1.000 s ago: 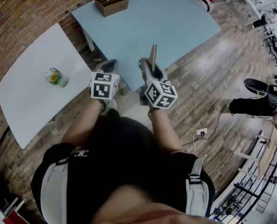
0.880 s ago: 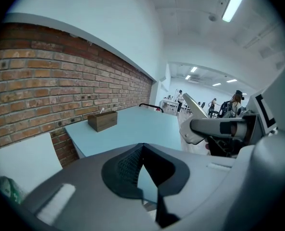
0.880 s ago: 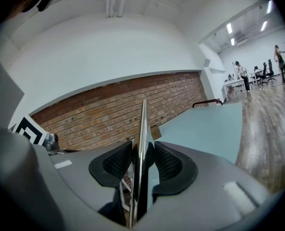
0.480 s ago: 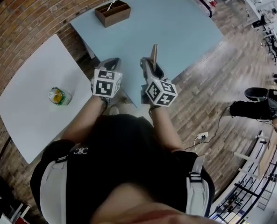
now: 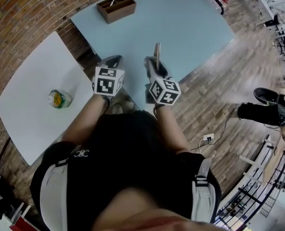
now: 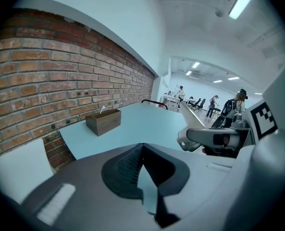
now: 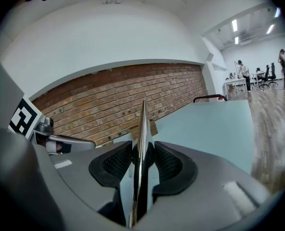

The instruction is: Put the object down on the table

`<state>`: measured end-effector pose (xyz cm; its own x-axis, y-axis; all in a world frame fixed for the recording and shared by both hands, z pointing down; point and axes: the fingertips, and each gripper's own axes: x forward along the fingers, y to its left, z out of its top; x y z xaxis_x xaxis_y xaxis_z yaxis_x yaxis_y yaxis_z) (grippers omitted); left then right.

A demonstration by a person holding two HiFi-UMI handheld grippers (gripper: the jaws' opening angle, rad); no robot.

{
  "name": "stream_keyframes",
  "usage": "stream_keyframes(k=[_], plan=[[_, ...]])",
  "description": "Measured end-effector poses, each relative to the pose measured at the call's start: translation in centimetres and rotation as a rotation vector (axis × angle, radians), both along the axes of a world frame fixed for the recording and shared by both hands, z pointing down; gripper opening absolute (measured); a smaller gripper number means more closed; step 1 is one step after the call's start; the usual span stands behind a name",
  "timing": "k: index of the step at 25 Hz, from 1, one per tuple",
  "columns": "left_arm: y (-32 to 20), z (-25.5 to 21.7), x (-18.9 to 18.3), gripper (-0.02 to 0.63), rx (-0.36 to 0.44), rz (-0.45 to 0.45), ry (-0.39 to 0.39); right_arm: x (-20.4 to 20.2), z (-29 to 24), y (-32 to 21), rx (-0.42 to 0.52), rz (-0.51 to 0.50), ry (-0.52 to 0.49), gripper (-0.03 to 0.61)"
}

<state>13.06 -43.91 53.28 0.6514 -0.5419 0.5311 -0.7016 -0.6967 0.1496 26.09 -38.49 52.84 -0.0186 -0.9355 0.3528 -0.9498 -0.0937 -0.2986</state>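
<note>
A thin flat brown board point(image 5: 157, 53) stands on edge, and my right gripper point(image 5: 155, 65) is shut on its lower part. In the right gripper view the board point(image 7: 142, 129) shows edge-on, clamped between the black pads point(image 7: 167, 161), over the near corner of the light blue table point(image 5: 180, 23). My left gripper point(image 5: 112, 60) hangs beside it to the left, jaws shut and empty; its tips point(image 6: 141, 148) meet with only the table point(image 6: 147, 124) showing behind them.
A brown wooden box point(image 5: 116, 7) sits at the blue table's far left corner by the brick wall. A white table point(image 5: 31, 95) on the left carries a glass jar point(image 5: 59, 99). Wood floor with a cable point(image 5: 207, 137) and someone's legs point(image 5: 265, 107) lies to the right.
Both grippers have moved forward together, from the floor gap to over the blue table's near corner. The board stays upright in the right gripper.
</note>
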Motion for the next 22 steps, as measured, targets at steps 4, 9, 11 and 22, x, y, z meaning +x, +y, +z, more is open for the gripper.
stream_keyframes(k=[4, 9, 11, 22], plan=[[-0.3, 0.4, -0.3, 0.0, -0.02, -0.038, -0.012, 0.1, 2.2, -1.1, -0.027, -0.069, 0.005, 0.161], [-0.8, 0.6, -0.7, 0.0, -0.027, -0.093, -0.027, 0.4, 5.4, -2.2, -0.101, -0.124, 0.036, 0.161], [-0.8, 0.8, -0.8, 0.0, -0.032, -0.114, -0.034, 0.4, 6.5, -2.5, -0.132, -0.147, 0.066, 0.161], [-0.3, 1.2, -2.5, 0.0, -0.028, -0.207, -0.082, -0.1, 11.6, -4.3, -0.294, -0.269, 0.384, 0.161]])
